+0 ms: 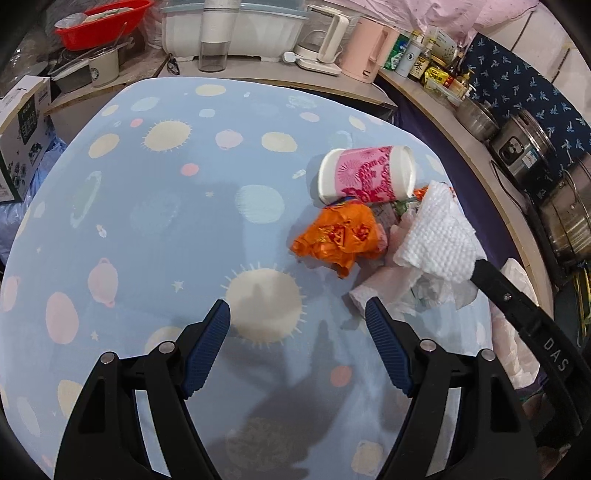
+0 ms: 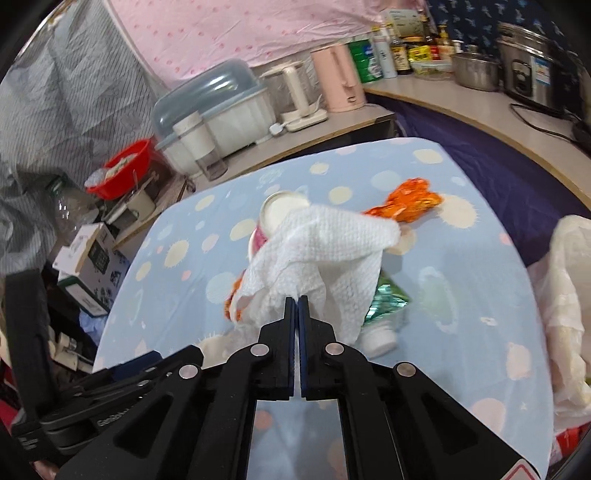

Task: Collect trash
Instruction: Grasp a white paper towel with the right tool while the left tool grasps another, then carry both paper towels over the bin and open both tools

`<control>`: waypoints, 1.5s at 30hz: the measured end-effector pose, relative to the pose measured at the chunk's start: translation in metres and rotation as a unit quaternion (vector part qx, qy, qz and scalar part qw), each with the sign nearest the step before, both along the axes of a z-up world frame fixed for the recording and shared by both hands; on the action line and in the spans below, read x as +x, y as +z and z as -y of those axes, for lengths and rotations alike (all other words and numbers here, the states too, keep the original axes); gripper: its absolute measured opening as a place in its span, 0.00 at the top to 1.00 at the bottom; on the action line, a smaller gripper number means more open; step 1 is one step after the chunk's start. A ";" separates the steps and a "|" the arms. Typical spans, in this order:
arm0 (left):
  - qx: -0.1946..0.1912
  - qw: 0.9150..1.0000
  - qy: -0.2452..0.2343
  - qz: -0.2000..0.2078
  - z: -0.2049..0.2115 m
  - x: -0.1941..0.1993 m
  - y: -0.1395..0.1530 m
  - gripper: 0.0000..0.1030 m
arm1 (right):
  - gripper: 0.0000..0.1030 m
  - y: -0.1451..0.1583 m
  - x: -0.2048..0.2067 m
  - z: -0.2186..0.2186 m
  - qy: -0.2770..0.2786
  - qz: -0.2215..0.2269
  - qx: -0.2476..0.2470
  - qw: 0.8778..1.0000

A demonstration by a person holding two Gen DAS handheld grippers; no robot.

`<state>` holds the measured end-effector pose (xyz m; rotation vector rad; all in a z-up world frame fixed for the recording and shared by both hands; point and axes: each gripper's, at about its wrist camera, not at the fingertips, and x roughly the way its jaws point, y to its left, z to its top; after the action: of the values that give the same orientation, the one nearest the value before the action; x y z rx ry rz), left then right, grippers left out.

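A pile of trash lies on the blue spotted tablecloth (image 1: pixel 166 229). It holds a tipped pink-and-white cup (image 1: pixel 365 175), an orange wrapper (image 1: pixel 340 236) and crumpled pinkish plastic (image 1: pixel 384 291). My right gripper (image 2: pixel 297 299) is shut on a white paper towel (image 2: pixel 325 251) and holds it over the pile; the towel also shows in the left wrist view (image 1: pixel 439 236). A green foil wrapper (image 2: pixel 388 301) and a small white pot (image 2: pixel 380 338) lie under the towel. My left gripper (image 1: pixel 297 310) is open and empty, above the cloth left of the pile.
A pale plastic bag (image 2: pixel 569 295) hangs off the table's right edge. Behind the table a counter carries a dish rack (image 1: pixel 236 33), a pink kettle (image 1: pixel 365 51), bottles and steel pots (image 1: pixel 532 151). A red basin (image 1: pixel 103 26) and a cardboard box (image 1: pixel 22 140) stand at the left.
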<state>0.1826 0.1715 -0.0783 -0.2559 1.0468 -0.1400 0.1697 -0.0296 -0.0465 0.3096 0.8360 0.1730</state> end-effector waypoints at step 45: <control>-0.042 0.989 -0.126 0.059 0.105 -0.036 0.052 0.98 | 0.98 0.030 -0.098 0.140 -0.142 0.043 0.016 0.989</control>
<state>0.1468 0.0661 -0.0260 -0.1891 0.9543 -0.4235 0.0719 -0.1698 -0.0165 0.4433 0.6953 -0.0656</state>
